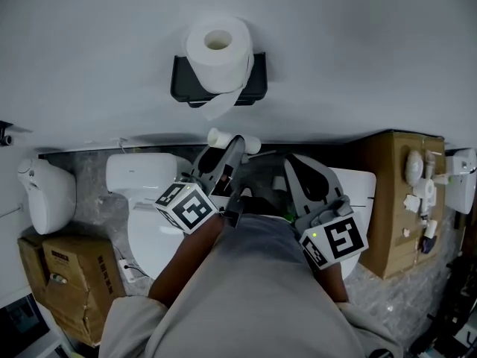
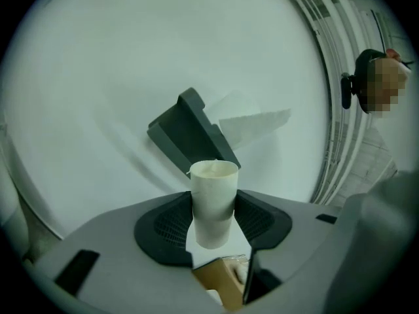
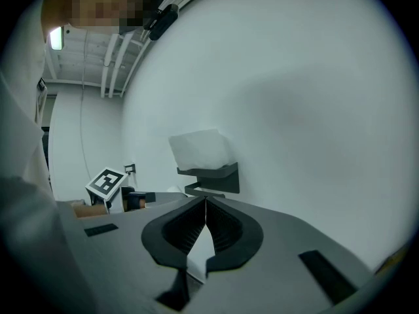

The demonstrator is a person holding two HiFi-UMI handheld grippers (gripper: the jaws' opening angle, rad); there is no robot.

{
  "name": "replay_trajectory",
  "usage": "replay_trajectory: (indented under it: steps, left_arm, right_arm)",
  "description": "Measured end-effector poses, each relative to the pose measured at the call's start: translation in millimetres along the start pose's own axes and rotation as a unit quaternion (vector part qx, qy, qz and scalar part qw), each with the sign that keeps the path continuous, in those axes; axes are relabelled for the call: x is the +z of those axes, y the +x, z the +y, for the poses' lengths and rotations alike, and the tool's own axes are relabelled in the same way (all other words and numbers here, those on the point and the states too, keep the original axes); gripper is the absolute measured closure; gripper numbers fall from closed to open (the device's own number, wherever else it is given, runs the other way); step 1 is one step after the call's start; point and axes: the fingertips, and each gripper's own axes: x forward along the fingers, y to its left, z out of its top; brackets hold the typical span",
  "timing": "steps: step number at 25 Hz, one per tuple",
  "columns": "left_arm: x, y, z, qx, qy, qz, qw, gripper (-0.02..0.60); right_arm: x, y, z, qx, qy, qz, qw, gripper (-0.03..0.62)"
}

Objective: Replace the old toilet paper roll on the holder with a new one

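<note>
Left tongs (image 2: 214,214) clamp the pale empty cardboard tube (image 2: 213,182) across its middle; right tongs (image 3: 205,205) are closed, empty. Beyond, a full white paper roll (image 1: 218,54) sits on the black wall holder (image 1: 182,80). Carry the tube away with a gentle squeeze, so it isn't crushed.

Toilet paper roll (image 1: 218,51), twelve o'clock in head view: white.
Holder (image 1: 183,84): black.
Cardboard tube (image 2: 213,178): cream.
Left gripper (image 2: 214,214), right gripper (image 3: 206,205): grey shells, black ribbed pads.
Marker cubes (image 1: 186,206): black squares on white.
Toilet (image 1: 145,222), eight o'clock: white.
Cardboard boxes (image 1: 63,274), seven and three o'clock: brown.
Floor (image 1: 93,177): grey, speckled.
</note>
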Motion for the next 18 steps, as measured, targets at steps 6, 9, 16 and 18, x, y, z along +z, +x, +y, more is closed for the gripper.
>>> replay_trajectory:
  steps: [6, 9, 16, 18]
  left_arm:
    - [31, -20, 0, 0.024, 0.082, -0.01, 0.9963, 0.377]
    - [43, -28, -8, 0.034, 0.119, -0.003, 0.9924, 0.377]
    - [67, -44, -13, 0.058, 0.215, -0.005, 0.9748, 0.377]
    - [71, -47, -16, 0.066, 0.257, -0.002, 0.9642, 0.377]
  right_arm:
    - [4, 14, 9, 0.02, -0.003, -0.002, 1.0, 0.577]
    - [3, 21, 15, 0.029, -0.003, 0.002, 1.0, 0.577]
    - [-1, 29, 20, 0.035, 0.0, 0.011, 0.999, 0.577]
    - [-3, 30, 18, 0.035, 0.002, 0.015, 0.999, 0.577]
